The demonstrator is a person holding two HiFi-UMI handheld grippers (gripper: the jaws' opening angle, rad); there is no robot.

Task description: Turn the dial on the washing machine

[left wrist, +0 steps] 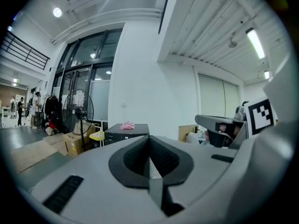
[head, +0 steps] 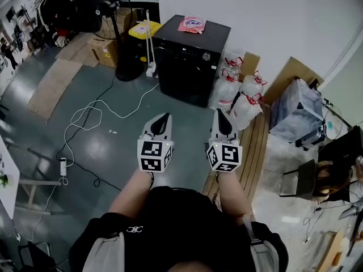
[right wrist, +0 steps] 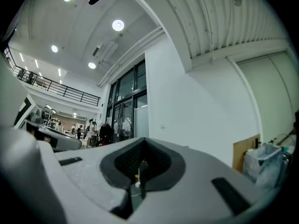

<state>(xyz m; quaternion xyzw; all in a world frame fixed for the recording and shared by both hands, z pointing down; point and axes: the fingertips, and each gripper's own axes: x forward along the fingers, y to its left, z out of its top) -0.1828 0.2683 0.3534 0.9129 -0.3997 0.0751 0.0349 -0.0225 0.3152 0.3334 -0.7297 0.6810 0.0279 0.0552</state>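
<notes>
The black washing machine [head: 190, 58] stands against the white wall ahead, with a small round dial [head: 206, 56] on its front panel and a pink packet [head: 191, 24] on its top. Both grippers are held side by side in front of me, well short of the machine and pointing toward it. My left gripper [head: 166, 117] has its jaws together with nothing in them. My right gripper [head: 220, 114] is likewise shut and empty. In the left gripper view the washing machine [left wrist: 126, 131] shows small and far beyond the left gripper [left wrist: 149, 158]. The right gripper [right wrist: 140, 164] faces wall and windows.
A standing fan [head: 122, 33], a yellow bin [head: 144, 30] and cardboard boxes [head: 105, 50] are left of the machine. White tied bags [head: 241, 92] lean at its right. A white cable [head: 85, 118] loops over the grey floor. A plastic-wrapped crate [head: 298, 112] stands at right.
</notes>
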